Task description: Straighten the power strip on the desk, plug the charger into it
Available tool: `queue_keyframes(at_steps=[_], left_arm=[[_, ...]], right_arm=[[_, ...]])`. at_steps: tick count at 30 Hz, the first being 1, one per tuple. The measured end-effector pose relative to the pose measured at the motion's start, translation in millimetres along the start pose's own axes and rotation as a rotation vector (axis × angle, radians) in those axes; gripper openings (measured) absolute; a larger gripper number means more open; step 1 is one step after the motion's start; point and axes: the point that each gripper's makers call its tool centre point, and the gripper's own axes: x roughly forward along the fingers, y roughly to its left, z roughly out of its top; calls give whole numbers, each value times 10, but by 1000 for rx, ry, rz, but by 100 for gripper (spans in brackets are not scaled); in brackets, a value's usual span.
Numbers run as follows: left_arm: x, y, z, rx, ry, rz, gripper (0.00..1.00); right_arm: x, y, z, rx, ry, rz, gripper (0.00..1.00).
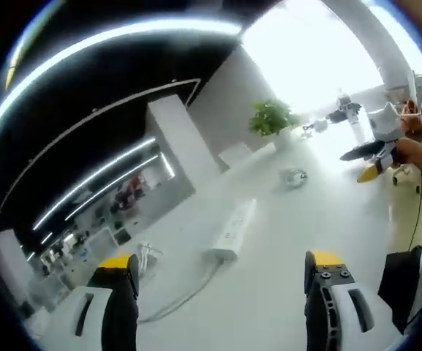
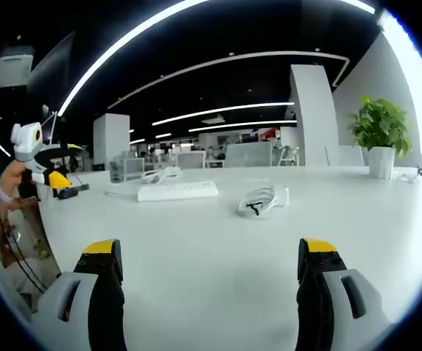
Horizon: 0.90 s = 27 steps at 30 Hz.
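Note:
A white power strip [image 1: 232, 229] lies on the white desk [image 1: 284, 292], slanting away ahead of my left gripper [image 1: 221, 262], whose jaws stand open and empty above the desk. Its cord [image 1: 185, 296] trails toward the left jaw. A white charger with a coiled cable [image 1: 293, 175] lies farther off. In the right gripper view the power strip [image 2: 178, 191] lies crosswise at mid-distance, with the charger and its coil [image 2: 262, 199] to its right. My right gripper [image 2: 209, 248] is open and empty, well short of both.
A potted plant [image 2: 379, 135] stands at the desk's far right, also the plant [image 1: 273, 117]. Another white cable bundle [image 2: 159, 174] lies behind the strip. A person's hand holds the other gripper at the desk edge [image 1: 375, 157], [image 2: 39, 157]. The desk [image 2: 211, 292] is bare near the jaws.

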Motion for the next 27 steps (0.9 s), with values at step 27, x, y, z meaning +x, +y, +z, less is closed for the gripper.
queue_keyframes(at_steps=[27], left_arm=[[324,-27,552,269,31,-173,99]], right_arm=[[-67,-22,-39,6,3,-9,99]])
